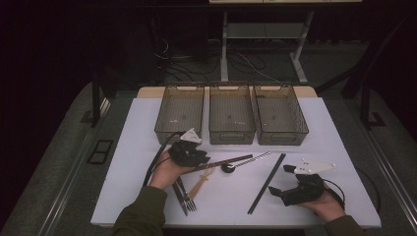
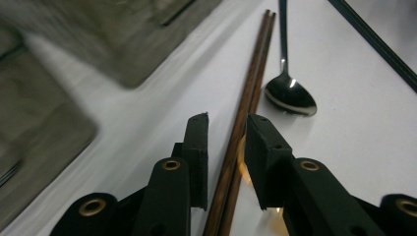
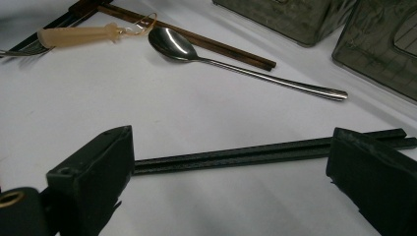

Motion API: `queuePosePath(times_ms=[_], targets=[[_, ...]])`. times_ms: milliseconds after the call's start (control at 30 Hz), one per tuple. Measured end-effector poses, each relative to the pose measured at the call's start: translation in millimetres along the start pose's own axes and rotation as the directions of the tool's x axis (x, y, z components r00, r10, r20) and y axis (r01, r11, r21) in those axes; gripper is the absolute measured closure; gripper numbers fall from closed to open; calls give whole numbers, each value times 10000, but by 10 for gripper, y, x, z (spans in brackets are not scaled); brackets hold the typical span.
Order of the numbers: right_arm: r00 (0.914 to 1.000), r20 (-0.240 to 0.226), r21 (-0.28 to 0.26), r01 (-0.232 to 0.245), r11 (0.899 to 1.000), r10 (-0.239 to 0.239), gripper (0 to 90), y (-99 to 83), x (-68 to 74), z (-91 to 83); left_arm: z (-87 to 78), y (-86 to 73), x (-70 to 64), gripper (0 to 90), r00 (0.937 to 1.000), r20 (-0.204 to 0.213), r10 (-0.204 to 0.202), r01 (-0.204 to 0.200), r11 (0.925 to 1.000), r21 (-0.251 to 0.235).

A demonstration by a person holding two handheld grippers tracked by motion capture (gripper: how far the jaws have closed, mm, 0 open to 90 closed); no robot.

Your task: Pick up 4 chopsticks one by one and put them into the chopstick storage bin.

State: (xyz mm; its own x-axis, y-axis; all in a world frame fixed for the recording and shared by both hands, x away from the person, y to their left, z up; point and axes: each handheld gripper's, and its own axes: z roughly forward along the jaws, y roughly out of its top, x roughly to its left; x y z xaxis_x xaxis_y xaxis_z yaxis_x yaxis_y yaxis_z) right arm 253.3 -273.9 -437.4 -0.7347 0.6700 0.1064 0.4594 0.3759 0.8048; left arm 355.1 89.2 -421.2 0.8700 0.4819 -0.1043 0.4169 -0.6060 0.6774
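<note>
A pair of brown chopsticks (image 1: 231, 160) lies on the white table (image 1: 324, 137), running between the jaws of my left gripper (image 1: 196, 157). In the left gripper view the brown chopsticks (image 2: 255, 64) pass through my left gripper (image 2: 227, 120), whose jaws stand narrowly apart with a gap on one side. A steel spoon (image 2: 290, 96) lies just beyond them. My right gripper (image 1: 281, 179) is wide open beside a pair of black chopsticks (image 1: 266, 183). In the right gripper view the black chopsticks (image 3: 236, 155) lie across the span of my right gripper (image 3: 231, 142).
Three translucent grey bins (image 1: 180, 132) (image 1: 231, 135) (image 1: 282, 135) stand in a row at the back of the table. A pale-handled utensil (image 1: 201, 184) and dark forks (image 1: 184, 197) lie near the front edge by the left hand. The spoon (image 1: 228, 167) lies mid-table.
</note>
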Motion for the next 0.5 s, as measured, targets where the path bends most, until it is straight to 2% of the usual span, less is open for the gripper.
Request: queuePosePath(times_ms=[33,167,233,333,433,467,500], targets=[[10000,-5,1,4,10000,-4,44,0,0,0,45,26,-5,710,9998,69,176,-176,9998,98],[10000,-13,-4,26,10000,-26,44,0,1,0,190,97,-44,720,9995,221,205,-209,9997,145],[10000,-4,-7,0,10000,0,44,0,1,-4,235,121,-50,727,9990,279,351,-359,9989,291],[10000,-12,-1,1,10000,-1,44,-1,0,-3,288,131,-62,735,9992,284,291,-300,9989,347],[10000,-26,-4,24,10000,-24,44,0,0,-1,324,137,-59,741,9988,293,401,-415,9979,501],[10000,-22,0,14,10000,-14,44,0,0,-1,347,136,-77,742,9993,274,241,-252,9988,414],[10000,-20,-3,12,10000,-12,44,0,0,-1,357,139,-73,744,9988,314,378,-392,9981,478]])
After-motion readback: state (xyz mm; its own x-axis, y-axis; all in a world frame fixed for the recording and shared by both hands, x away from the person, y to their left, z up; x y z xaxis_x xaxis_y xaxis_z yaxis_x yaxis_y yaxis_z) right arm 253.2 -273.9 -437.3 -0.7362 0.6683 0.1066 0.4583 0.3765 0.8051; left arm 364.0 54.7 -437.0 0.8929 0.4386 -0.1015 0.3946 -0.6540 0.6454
